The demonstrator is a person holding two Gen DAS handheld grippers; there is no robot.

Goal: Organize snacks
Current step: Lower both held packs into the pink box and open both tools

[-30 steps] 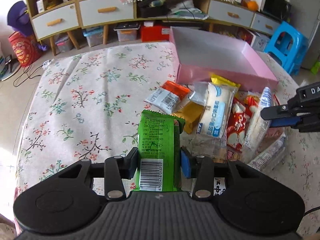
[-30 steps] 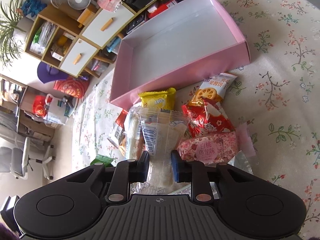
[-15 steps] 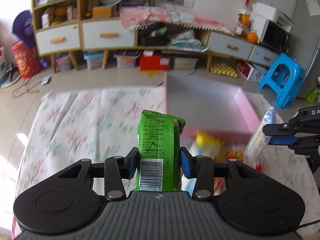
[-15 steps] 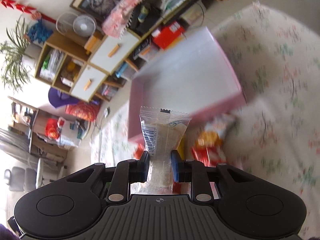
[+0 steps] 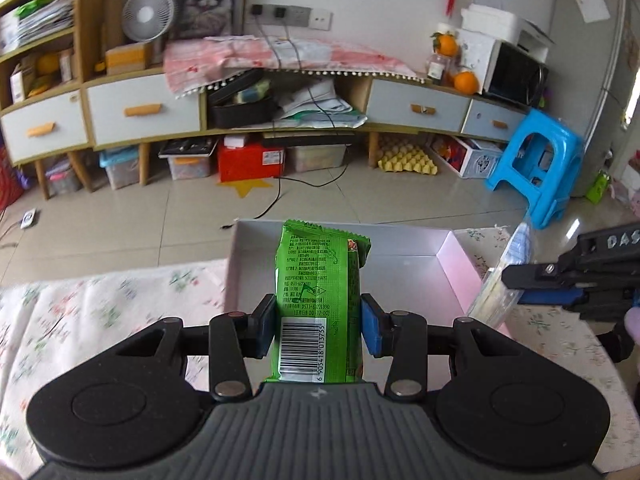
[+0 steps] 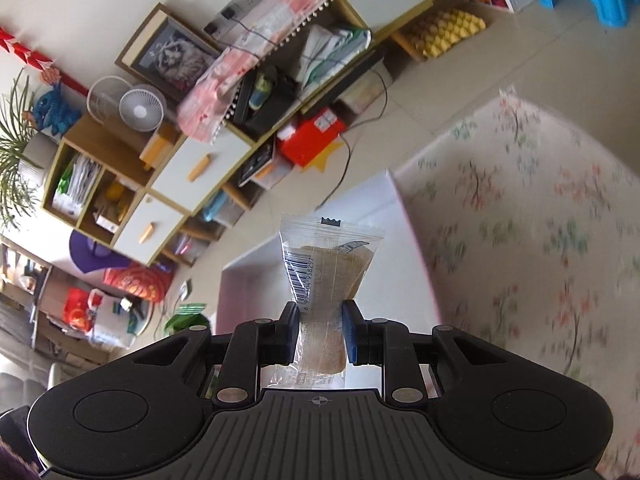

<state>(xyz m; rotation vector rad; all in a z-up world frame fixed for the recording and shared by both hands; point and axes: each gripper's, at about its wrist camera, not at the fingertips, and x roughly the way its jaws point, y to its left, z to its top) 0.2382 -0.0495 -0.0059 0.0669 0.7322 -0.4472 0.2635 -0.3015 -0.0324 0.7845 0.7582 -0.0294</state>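
My left gripper (image 5: 319,330) is shut on a green snack packet (image 5: 320,280) and holds it upright above the open pink box (image 5: 460,276). My right gripper (image 6: 320,334) is shut on a clear-wrapped cake packet (image 6: 326,276), also held over the box (image 6: 256,264). In the left wrist view the right gripper (image 5: 532,286) shows at the right edge with its clear packet (image 5: 504,280) above the box's right wall. The snack pile on the table is out of view.
The table carries a floral cloth (image 5: 100,300), also seen in the right wrist view (image 6: 540,240). Beyond the table are a low cabinet with drawers (image 5: 140,112), a blue plastic stool (image 5: 540,164) and a tiled floor (image 5: 320,200).
Both grippers rose from the snack pile with their packets and moved forward over the pink box. The pile has dropped out of view.
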